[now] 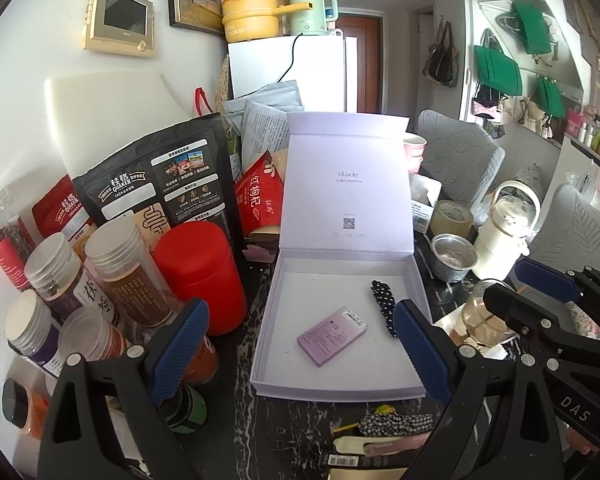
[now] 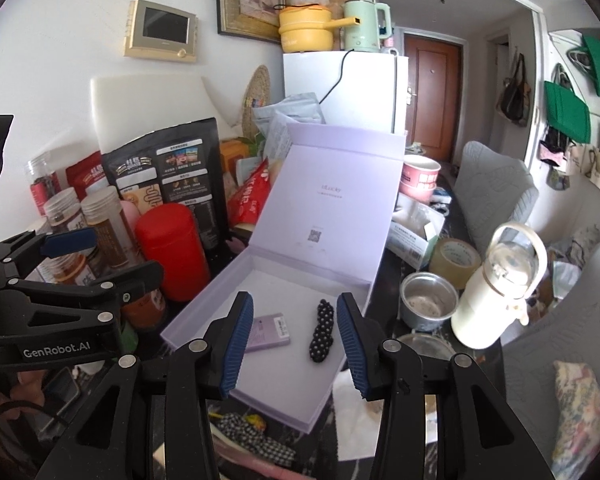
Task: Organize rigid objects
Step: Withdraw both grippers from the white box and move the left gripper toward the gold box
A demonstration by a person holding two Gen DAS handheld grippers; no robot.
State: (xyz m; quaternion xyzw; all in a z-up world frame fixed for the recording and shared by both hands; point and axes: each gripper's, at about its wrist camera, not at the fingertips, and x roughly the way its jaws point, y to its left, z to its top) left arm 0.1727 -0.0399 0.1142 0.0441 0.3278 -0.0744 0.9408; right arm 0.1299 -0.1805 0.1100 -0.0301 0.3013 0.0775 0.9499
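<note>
Open lilac box (image 2: 204, 316) on desk w/ pink card (image 2: 270, 334) & dotted hair clip (image 2: 322, 336) inside; left gripper (image 1: 300, 352) & right gripper (image 2: 296, 344) both apart, empty.

Below the left gripper's (image 1: 300, 354) fingers, the checked black-and-white fabric piece (image 1: 396, 424) and barcoded flat packet (image 1: 346, 460) are partly cut off at the picture's bottom edge.

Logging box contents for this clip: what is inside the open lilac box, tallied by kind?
Purple card packet: 1
Black dotted hair clip: 1
Total in the box: 2
</note>
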